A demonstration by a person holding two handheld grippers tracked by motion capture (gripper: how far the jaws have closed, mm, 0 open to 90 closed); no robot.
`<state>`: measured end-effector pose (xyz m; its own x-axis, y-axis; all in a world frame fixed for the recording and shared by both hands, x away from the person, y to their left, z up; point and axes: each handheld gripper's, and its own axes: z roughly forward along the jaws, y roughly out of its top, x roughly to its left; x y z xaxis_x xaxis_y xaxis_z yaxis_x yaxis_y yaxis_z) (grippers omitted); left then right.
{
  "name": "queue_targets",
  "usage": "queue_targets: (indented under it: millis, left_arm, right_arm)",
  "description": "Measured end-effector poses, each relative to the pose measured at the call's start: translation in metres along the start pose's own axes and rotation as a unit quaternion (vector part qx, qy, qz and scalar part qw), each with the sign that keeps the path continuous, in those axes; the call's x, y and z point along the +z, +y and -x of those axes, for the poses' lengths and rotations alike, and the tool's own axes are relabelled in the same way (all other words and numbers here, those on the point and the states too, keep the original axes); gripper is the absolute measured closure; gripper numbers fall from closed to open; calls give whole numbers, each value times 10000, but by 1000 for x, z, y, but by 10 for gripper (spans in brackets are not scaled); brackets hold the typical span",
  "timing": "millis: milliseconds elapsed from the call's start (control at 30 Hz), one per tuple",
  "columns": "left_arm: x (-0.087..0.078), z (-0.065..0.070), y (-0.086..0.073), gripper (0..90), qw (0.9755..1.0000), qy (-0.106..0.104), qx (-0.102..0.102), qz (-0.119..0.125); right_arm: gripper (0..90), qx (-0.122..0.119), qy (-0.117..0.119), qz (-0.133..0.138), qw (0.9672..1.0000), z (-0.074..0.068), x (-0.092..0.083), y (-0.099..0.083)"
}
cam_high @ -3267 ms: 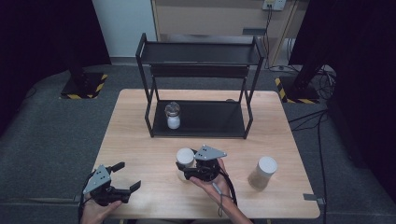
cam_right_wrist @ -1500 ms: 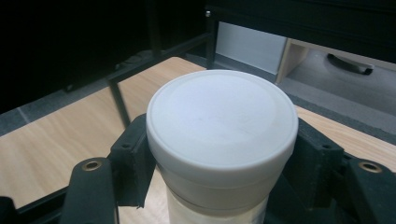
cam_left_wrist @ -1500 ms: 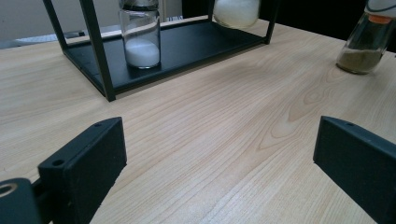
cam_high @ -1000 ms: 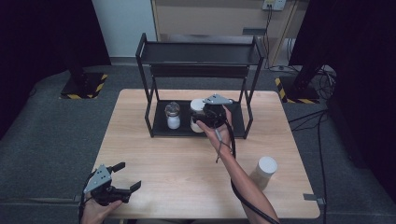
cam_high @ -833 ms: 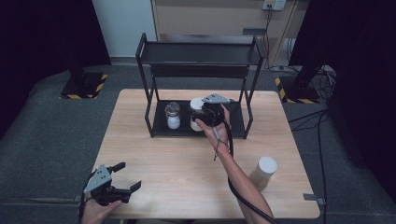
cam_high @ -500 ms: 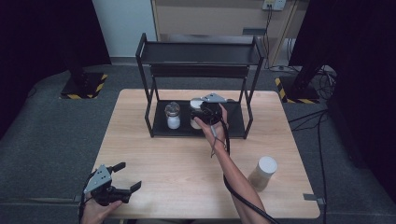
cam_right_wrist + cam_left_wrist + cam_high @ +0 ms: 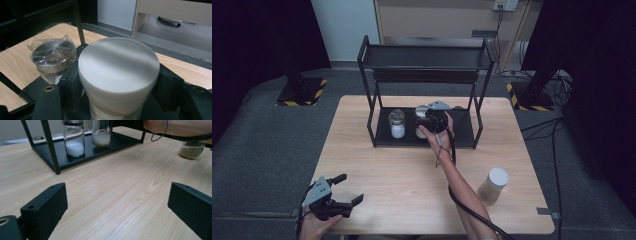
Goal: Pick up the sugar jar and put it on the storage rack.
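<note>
Clamped fingers of the right gripper [image 7: 426, 124] hold a white-lidded jar [image 7: 421, 120] upright over the rack's lower shelf [image 7: 462, 131], a sealed jar [image 7: 397, 123] just beside. Left gripper [image 7: 346, 192] rests spread, far nearer the person; its view shows both jars on the shelf. Right gripper view: pads [image 7: 68, 82] flank the lid [image 7: 118, 63].

Right gripper [image 7: 426, 121] clamped on a white-lidded jar [image 7: 420, 122], inside the lower tier of the black rack [image 7: 424, 75] at the desk's [image 7: 377, 170] far edge. Glass jar [image 7: 397, 123] with white powder stands just beside it on the same tier. Left gripper [image 7: 343, 194] rests at the near left corner, jaws apart. Tan jar [image 7: 493, 185] stands near the right edge.
</note>
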<state>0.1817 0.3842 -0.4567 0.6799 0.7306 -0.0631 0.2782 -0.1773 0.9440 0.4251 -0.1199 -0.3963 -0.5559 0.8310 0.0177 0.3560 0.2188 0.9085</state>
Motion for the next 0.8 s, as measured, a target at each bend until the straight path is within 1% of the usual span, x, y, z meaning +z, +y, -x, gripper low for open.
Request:
queue_targets:
  millis: [300, 633, 800]
  left_arm:
    - [0, 0, 0, 16, 10000, -5, 0, -1]
    - [0, 0, 0, 16, 10000, -6, 9, -11]
    - [0, 0, 0, 15, 10000, -5, 11, -17]
  right_arm:
    - [337, 51, 29, -32, 10000, 0, 5, -4]
    - [334, 94, 51, 27, 9999, 3, 4, -9]
    - [327, 94, 53, 50, 9999, 2, 2, -11]
